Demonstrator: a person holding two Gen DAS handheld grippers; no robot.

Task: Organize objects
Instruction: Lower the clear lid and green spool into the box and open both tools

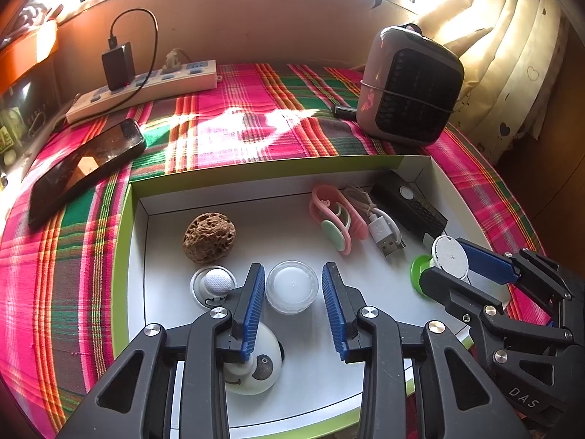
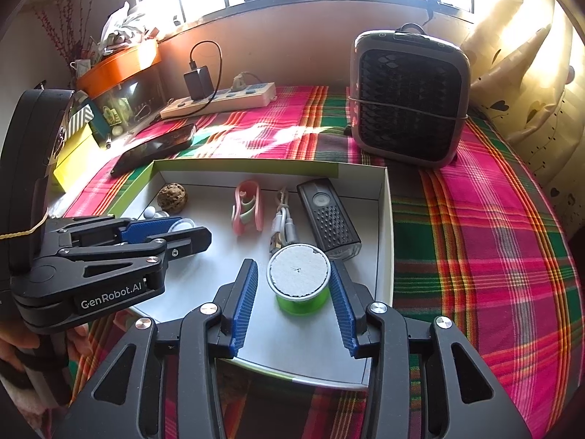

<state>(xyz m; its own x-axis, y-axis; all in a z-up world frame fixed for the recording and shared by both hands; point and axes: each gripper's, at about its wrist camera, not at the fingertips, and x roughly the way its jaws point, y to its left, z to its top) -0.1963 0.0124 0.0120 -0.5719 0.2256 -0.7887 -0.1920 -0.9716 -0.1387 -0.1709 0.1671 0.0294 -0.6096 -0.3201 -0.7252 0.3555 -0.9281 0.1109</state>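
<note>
We see the shallow box (image 1: 126,241) on the plaid-covered worktop (image 2: 475,226) already holding most small things: black device (image 2: 327,216), pink clip (image 2: 246,208), USB cable (image 1: 384,226), walnut (image 1: 209,237). The left hand-held gripper (image 1: 292,285) stands released around a clear lid (image 1: 291,287) near the box's front edge; the right hand-held gripper (image 2: 292,285) straddles a green spool (image 2: 298,278), apparently released. The phone (image 1: 84,168) remains outside.

Green spool (image 2: 299,285) stands in the tray (image 2: 384,226) between parted fingers (image 2: 244,292).
</note>
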